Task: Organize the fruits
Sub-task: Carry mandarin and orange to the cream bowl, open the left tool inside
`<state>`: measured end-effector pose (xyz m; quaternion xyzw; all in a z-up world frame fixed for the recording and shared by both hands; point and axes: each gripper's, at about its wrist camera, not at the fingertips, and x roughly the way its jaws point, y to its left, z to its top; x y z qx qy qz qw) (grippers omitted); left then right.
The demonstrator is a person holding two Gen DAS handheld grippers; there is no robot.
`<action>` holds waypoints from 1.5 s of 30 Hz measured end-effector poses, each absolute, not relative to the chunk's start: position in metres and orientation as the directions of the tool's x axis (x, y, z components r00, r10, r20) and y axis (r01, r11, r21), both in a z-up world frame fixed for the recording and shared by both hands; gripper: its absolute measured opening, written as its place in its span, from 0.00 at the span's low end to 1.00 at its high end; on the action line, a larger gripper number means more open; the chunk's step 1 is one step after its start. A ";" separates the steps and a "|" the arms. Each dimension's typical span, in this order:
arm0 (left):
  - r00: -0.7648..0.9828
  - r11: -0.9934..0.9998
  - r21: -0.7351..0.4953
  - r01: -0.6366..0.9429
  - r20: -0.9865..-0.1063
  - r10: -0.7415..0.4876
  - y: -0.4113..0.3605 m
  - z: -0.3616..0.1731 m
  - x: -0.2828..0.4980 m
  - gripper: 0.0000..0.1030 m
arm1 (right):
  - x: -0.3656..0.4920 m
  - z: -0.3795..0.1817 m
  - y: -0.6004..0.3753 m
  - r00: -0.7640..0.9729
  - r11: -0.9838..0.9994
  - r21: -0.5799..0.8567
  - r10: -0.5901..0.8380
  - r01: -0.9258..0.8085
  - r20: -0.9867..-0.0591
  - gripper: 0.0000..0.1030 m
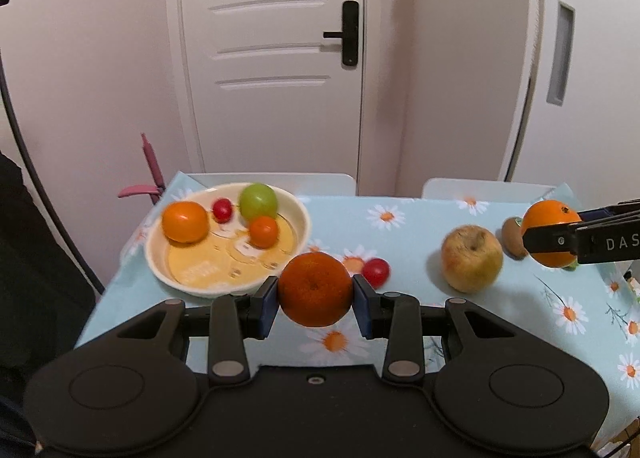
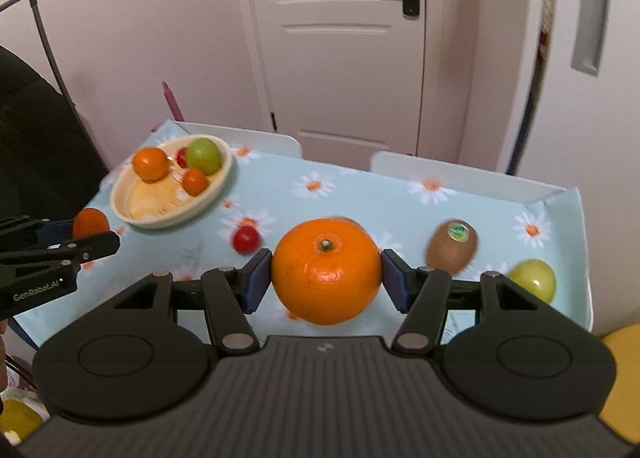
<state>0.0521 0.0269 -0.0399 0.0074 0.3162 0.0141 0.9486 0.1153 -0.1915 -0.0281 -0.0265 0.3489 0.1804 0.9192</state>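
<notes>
Clutching one orange [image 1: 314,289] in the left gripper [image 1: 315,300] and another [image 2: 326,271] in the right gripper [image 2: 325,278], a person fills a bowl [image 1: 298,236] holding four fruits; apple [image 1: 472,258], kiwi [image 2: 452,248] and tomato [image 1: 376,272] remain on the table.

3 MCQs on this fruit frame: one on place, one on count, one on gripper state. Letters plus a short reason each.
1. Where is the kiwi?
A. in the bowl
B. on the tablecloth
C. in a gripper

2. How many fruits lie in the bowl?
A. two
B. four
C. six

3. What is the left gripper doing?
A. hanging open with nothing in it
B. clamped on a dark orange
C. clamped on the apple

Key: 1 B, it sits on the tablecloth to the right of the right gripper. 2 B, two oranges, a green fruit and a small red one. 3 B, both pads press the dark orange; the apple lies free.
</notes>
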 end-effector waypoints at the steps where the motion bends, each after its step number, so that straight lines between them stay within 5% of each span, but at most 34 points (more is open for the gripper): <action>1: 0.800 1.000 0.021 -0.022 -0.599 0.030 0.033 -0.037 0.052 0.41 | 0.115 -0.024 -0.185 0.692 0.933 0.079 0.316 -0.352 -0.649 0.72; 17: 0.785 0.997 0.070 0.032 -0.619 0.018 0.135 -0.025 0.087 0.41 | 0.132 -0.007 -0.066 0.686 0.931 0.099 0.329 -0.353 -0.649 0.72; 45: 0.646 0.980 0.063 0.189 -0.760 -0.076 0.188 -0.110 0.199 0.42 | 0.184 -0.067 0.030 0.657 0.963 0.115 0.251 -0.243 -0.711 0.72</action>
